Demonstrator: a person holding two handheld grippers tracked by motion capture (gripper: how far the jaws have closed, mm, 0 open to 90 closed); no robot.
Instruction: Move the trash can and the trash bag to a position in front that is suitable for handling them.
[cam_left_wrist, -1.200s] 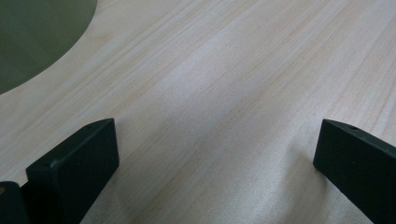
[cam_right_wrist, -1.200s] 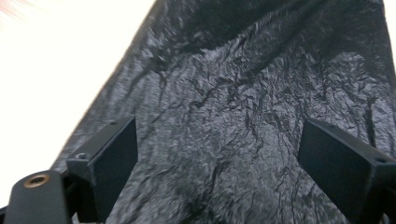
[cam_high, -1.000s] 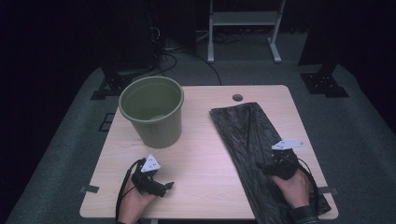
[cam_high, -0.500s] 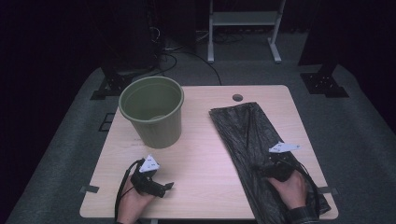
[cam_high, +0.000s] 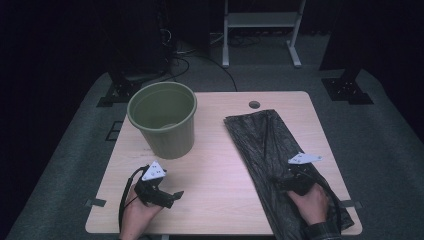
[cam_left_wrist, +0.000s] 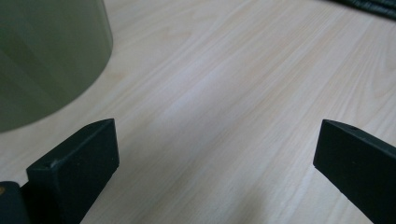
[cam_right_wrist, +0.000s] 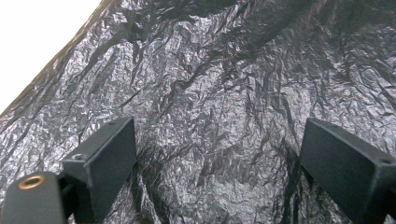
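1. Dark floor surrounds the pale wooden table (cam_high: 220, 150), whose middle is left bare.
2. Along its right edge a black plastic bag (cam_high: 270, 145) is spread flat, overhanging the near edge.
3. The right gripper (cam_high: 292, 182) is held just above the bag, jaws parted, nothing gripped.
4. The left gripper (cam_high: 167, 196) is released over bare wood.
5. An upright green bucket (cam_high: 162, 120) appears empty.

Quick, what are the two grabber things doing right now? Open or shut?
Left gripper: open, holding nothing, over the bare wooden table.
Right gripper: open, holding nothing, over the black bin bag.
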